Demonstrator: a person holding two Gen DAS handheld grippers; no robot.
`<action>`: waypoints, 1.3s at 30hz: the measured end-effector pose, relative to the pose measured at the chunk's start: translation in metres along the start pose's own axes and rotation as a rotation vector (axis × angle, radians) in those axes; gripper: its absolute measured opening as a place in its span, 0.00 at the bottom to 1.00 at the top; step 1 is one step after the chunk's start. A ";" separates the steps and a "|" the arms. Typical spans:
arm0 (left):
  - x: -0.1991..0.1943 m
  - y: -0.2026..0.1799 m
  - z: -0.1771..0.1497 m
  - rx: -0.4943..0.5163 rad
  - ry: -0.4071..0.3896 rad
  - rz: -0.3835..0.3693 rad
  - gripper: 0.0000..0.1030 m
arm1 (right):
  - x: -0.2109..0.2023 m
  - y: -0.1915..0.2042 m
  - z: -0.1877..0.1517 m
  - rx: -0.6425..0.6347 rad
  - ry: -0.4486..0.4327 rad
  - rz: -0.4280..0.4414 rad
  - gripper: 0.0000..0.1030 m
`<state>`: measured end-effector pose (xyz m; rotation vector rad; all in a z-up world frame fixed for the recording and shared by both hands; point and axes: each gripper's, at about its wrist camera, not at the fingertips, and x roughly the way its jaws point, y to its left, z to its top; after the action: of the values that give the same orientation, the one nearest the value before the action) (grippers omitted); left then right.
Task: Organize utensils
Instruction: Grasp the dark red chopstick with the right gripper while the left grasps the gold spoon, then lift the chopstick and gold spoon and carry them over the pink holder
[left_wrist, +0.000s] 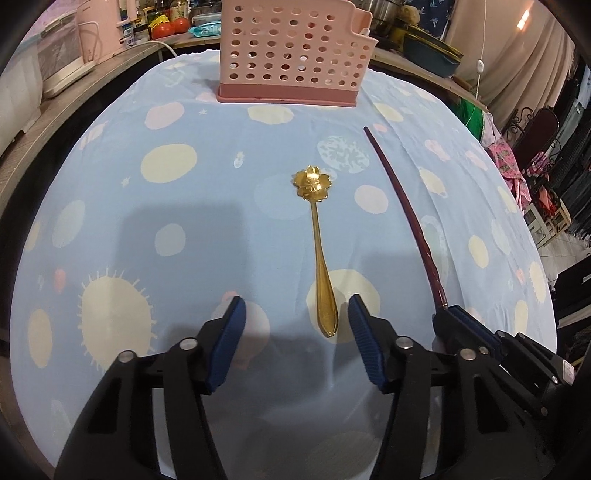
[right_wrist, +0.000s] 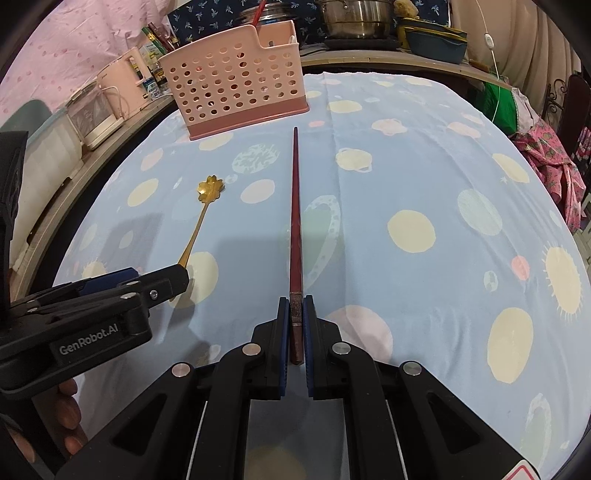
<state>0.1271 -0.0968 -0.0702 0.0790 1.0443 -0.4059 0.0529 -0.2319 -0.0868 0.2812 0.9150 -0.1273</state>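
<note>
Presently, the table (left_wrist: 155, 206) was covered with a pale blue cloth printed with cream suns and planets, and a pink perforated plastic utensil basket (left_wrist: 295, 51) stood upright at its far edge. A gold metal spoon with a flower-shaped bowl (left_wrist: 318, 236) lay flat on the cloth, bowl toward the basket, handle toward the camera. The left gripper (left_wrist: 297, 314) was tilted down over the handle end with its blue-padded jaws standing apart; the handle tip lay between them, nearer the right pad, and neither pad pressed on it. A long, slender dark red chopstick (right_wrist: 295, 221) with a patterned metal band near its thick end extended straight toward the basket, its thin tip just short of the basket's base. The right gripper (right_wrist: 296, 310) was closed on the banded thick end, both pads against it. The spoon and chopstick lay side by side, apart. Fingers of a hand (right_wrist: 68, 410) showed beneath the left gripper's body in the right wrist view.
</note>
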 end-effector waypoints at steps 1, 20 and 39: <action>0.000 0.000 0.000 0.004 -0.004 0.000 0.42 | 0.000 0.000 0.000 0.000 0.000 0.000 0.07; -0.016 0.005 -0.008 0.001 -0.027 -0.044 0.10 | -0.007 0.002 -0.008 -0.005 0.003 0.020 0.07; -0.078 0.017 0.013 -0.034 -0.169 -0.044 0.10 | -0.072 0.005 0.019 0.009 -0.123 0.104 0.07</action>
<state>0.1105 -0.0621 0.0005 -0.0090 0.8874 -0.4272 0.0251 -0.2340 -0.0176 0.3252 0.7766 -0.0520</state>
